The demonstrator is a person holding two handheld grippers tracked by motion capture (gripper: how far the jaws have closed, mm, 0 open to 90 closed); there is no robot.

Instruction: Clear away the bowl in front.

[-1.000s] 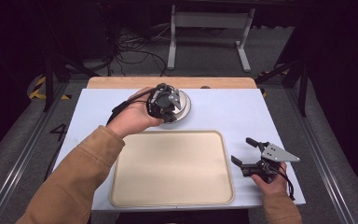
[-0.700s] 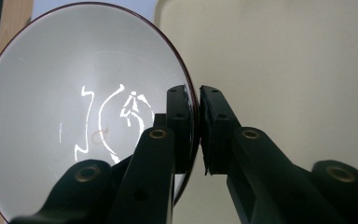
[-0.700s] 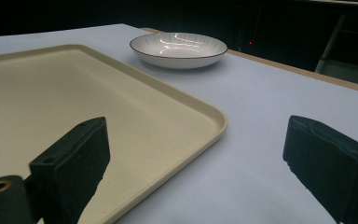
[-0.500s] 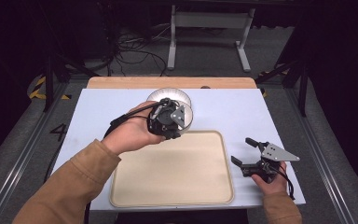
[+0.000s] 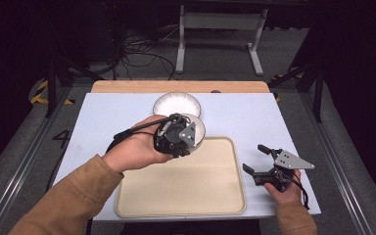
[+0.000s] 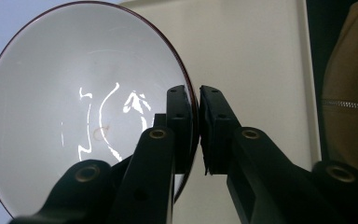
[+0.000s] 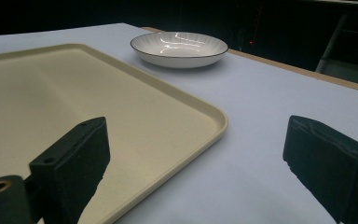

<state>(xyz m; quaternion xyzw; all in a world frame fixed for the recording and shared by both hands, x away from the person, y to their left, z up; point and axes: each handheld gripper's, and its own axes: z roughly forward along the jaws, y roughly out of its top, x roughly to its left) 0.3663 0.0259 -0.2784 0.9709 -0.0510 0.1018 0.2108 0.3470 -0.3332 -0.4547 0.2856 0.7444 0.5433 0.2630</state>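
Observation:
My left gripper [image 5: 192, 138] is shut on the rim of a white bowl [image 5: 199, 128] with a dark edge, held just above the far edge of the beige tray [image 5: 186, 188]. In the left gripper view the two jaws pinch the bowl [image 6: 84, 112] at its right rim, with my left gripper [image 6: 199, 130] over the tray [image 6: 251, 56]. A white ribbed plate [image 5: 176, 104] lies on the table behind the bowl. My right gripper [image 5: 254, 157] rests open to the right of the tray, with nothing between its jaws; the right gripper [image 7: 196, 154] looks across the tray [image 7: 74, 102] toward the plate [image 7: 179, 46].
The table has a pale blue top [image 5: 254, 122] with a wooden strip [image 5: 127, 86] along its far edge. Dark floor, cables and a metal stand's legs lie beyond it. A tan sleeve [image 5: 68, 200] comes in from the lower left.
My left gripper has drawn back toward the near side with the bowl, leaving the plate behind on the table. The right gripper has stayed put.

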